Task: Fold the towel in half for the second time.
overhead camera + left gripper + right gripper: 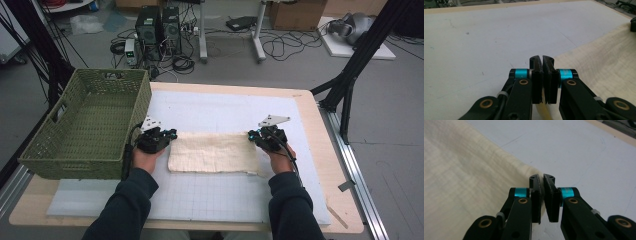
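Both hands low and level, left gripper [172,134] and right gripper [251,134] each clamped on cloth [215,152] corners.

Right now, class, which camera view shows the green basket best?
The high view: the whole green woven basket sits at the table's left edge, its inside visible. The two gripper views look across the cream cloth and the white mat instead.

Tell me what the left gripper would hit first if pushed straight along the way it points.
Probably nothing soon: ahead of the left gripper, shut on the folded cream cloth, lies bare white gridded mat, then the table's wooden far edge.
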### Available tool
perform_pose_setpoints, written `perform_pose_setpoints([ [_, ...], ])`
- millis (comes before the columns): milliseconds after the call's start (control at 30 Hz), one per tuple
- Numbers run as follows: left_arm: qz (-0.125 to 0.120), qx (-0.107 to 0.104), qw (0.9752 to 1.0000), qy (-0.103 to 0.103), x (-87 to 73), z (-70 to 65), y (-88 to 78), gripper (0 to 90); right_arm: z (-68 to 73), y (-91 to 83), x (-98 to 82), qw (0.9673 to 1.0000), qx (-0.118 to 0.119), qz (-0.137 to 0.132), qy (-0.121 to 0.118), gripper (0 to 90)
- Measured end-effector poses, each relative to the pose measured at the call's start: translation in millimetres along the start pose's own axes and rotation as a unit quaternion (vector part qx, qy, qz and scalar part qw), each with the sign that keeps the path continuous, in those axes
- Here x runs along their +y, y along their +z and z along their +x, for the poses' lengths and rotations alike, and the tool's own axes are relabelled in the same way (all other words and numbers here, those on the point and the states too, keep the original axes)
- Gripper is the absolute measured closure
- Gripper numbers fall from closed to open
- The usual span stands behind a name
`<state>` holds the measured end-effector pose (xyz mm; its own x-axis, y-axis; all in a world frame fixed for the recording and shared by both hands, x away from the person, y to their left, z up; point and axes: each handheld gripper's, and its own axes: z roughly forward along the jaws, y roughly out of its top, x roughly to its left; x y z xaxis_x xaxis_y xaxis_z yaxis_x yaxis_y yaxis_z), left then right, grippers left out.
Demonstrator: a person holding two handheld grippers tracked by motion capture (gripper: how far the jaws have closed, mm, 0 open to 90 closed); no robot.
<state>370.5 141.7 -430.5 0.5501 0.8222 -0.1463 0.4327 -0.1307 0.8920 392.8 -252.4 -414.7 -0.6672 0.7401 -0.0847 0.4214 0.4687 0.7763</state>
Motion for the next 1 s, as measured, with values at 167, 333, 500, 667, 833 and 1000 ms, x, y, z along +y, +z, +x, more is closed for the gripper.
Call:
perform_pose_setpoints([
  [167, -0.010, -0.010, 0.9999, 0.009, -2.0, -6.1, -11.7, 86.0, 7.8, -13.5, -1.5, 0.9994, 0.005, -0.025, -0.025, 85.1],
  [333, -0.016, -0.027, 0.9992, 0.023, -5.2, -11.8, -22.8, 85.8, 13.5, -23.8, -17.6, 0.9987, 0.014, -0.042, -0.023, 85.1],
  [500, -0.004, -0.030, 0.9992, 0.025, -13.3, -13.7, -29.6, 85.8, 18.0, -31.7, -29.5, 0.9978, 0.027, -0.058, -0.019, 85.1],
  [667, 0.005, -0.034, 0.9988, 0.036, -20.3, -18.8, -35.5, 85.9, 26.1, -38.9, -36.4, 0.9972, 0.034, -0.062, -0.026, 85.1],
  [833, 0.013, -0.040, 0.9985, 0.036, -29.3, -23.4, -39.8, 85.8, 32.0, -45.2, -44.7, 0.9967, 0.041, -0.065, -0.025, 85.1],
  [1000, 0.018, -0.049, 0.9978, 0.040, -36.7, -28.0, -44.3, 85.8, 38.5, -49.4, -53.8, 0.9966, 0.045, -0.063, -0.029, 85.1],
])
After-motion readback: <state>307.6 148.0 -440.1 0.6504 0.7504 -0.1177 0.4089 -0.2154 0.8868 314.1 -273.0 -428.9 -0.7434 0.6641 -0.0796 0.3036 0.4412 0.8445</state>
